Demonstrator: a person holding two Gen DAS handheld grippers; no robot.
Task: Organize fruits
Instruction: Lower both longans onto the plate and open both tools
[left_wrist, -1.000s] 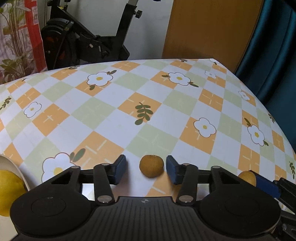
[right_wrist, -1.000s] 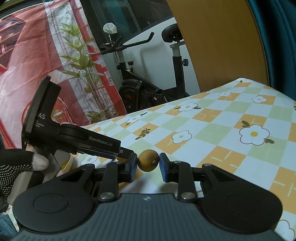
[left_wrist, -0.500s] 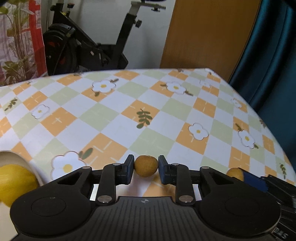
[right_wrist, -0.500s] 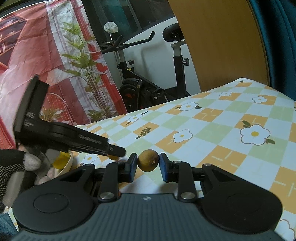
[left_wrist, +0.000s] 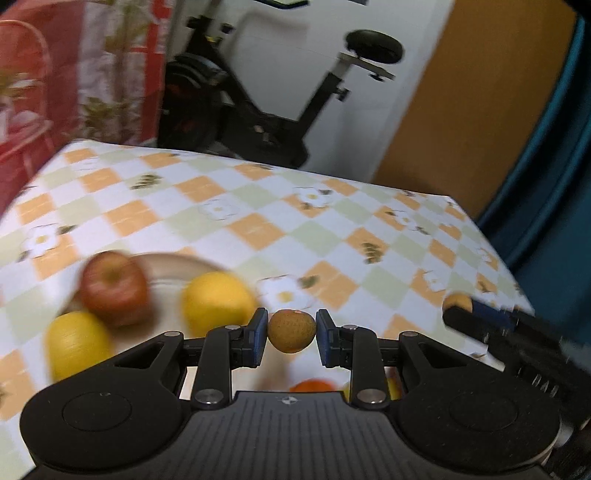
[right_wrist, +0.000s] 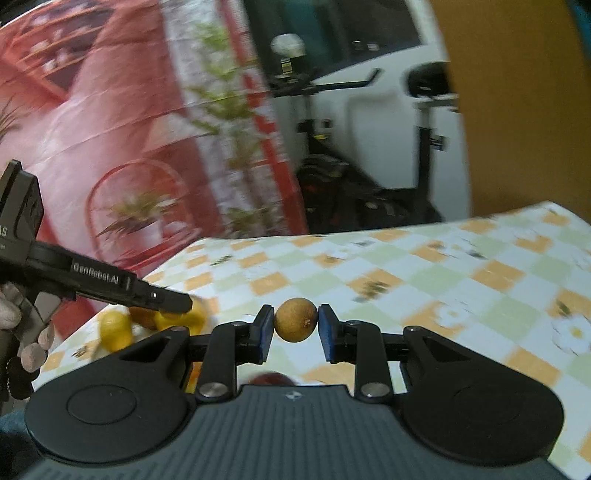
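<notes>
Left gripper (left_wrist: 291, 338): pinching a small brown fruit (left_wrist: 291, 331) above the checked tablecloth (left_wrist: 258, 229).
Right gripper (right_wrist: 295, 328): pinching a second brown fruit (right_wrist: 295, 319).
Writing: "GenRobot.AI" on the left gripper's side.
Plate (left_wrist: 173, 264): red apple (left_wrist: 112, 288), two yellow fruits.

You're in home room: exercise bike (left_wrist: 258, 110) by wall, floral checked cloth on desk (left_wrist: 258, 229), red printed curtain (right_wrist: 110, 129), fruit plate (left_wrist: 166, 266).
</notes>
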